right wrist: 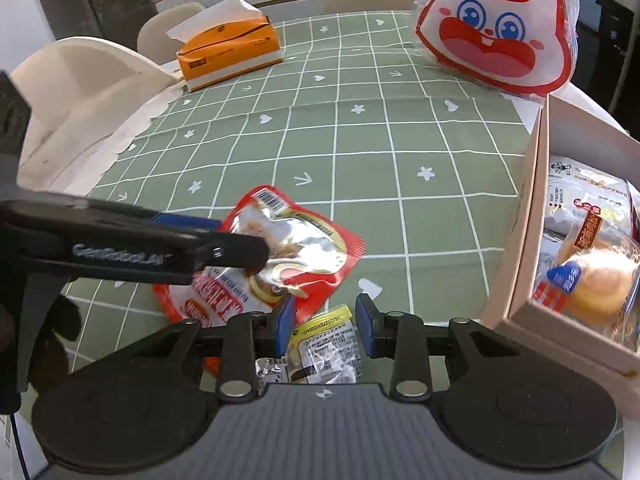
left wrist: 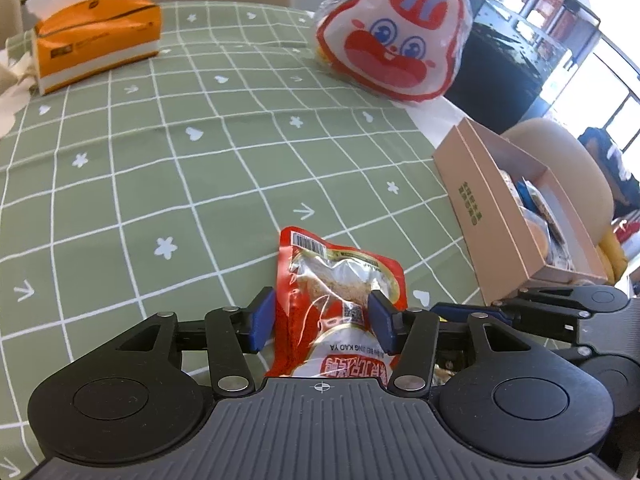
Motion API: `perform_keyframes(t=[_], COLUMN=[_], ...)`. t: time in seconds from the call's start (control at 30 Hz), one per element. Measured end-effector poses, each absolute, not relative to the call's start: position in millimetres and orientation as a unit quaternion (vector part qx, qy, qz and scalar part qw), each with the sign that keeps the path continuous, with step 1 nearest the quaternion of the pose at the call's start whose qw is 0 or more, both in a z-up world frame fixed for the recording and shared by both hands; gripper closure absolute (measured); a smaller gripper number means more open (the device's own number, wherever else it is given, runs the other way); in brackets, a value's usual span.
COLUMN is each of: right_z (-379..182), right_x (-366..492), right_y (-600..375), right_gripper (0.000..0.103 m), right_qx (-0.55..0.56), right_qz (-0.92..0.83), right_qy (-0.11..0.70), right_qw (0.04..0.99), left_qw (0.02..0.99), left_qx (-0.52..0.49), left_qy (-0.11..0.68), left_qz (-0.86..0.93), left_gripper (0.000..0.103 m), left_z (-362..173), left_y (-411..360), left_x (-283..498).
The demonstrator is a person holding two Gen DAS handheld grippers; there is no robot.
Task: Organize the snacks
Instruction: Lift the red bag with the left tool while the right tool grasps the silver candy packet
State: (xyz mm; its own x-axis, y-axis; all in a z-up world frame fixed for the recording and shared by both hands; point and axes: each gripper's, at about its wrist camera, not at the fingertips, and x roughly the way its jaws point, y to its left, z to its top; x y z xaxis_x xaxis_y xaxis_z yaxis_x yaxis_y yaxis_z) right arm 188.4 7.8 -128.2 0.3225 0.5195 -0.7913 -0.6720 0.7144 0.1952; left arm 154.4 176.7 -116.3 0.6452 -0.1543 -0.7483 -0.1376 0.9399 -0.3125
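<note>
Left claw [left wrist: 322,320] apart, straddling the red pouch [left wrist: 340,280]; slick foil may slide out. Right claw [right wrist: 326,330] apart over the yellow packet [right wrist: 324,344], crowding the pouch.

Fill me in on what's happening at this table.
A person is sorting snacks with two hand-held grippers. The left gripper straddles a red snack packet lying on the green checked tablecloth. The right gripper sits over a smaller packet with a yellow label, jaws not clearly pressing it. A cardboard box to the right already holds several wrapped snacks.
</note>
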Motion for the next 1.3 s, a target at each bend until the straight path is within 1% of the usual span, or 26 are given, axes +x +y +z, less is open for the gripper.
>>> perform_keyframes(t=[0.1,0.23,0.43,0.53,0.67,0.8,0.93,1.07,1.2,1.3], right_z=[-128,-128,-129,-126,-127,-128,-128,-128,-128,-126], right_x=[183,177,169,165,158,154,154,151,150,148], right_y=[4,-7,-31,-42,-61,-77,-81,-83,-85,-93], right_gripper=[0.070,0.070,0.070,0.070,0.070,0.070,0.070,0.070,0.070,0.070], right_qx=[-0.079,-0.058,-0.027,-0.019,-0.017,-0.016,-0.013,-0.014,-0.013,-0.011], right_qz=[0.375,0.381,0.386,0.382,0.378,0.376,0.376,0.375,0.368,0.366], right_qy=[0.452,0.459,0.466,0.469,0.475,0.480,0.482,0.478,0.483,0.485], right_qw=[0.806,0.800,0.796,0.796,0.794,0.793,0.791,0.794,0.795,0.794], left_qw=[0.888,0.868,0.865,0.872,0.883,0.884,0.872,0.867,0.874,0.883], left_qx=[-0.187,-0.217,-0.248,-0.240,-0.201,-0.160,-0.199,-0.236,-0.222,-0.191], left_qy=[0.420,0.446,0.434,0.424,0.421,0.436,0.444,0.435,0.426,0.421], left_qz=[-0.010,-0.034,-0.038,-0.045,-0.054,-0.043,-0.041,-0.054,-0.074,-0.088], left_gripper=[0.046,0.045,0.045,0.045,0.045,0.045,0.045,0.045,0.045,0.050], left_z=[-117,-114,-98,-83,-70,-82,-98,-95,-76,-59], left_y=[177,176,163,146,116,93,100,110,98,80], left_x=[153,145,127,120,114,118,120,115,112,110])
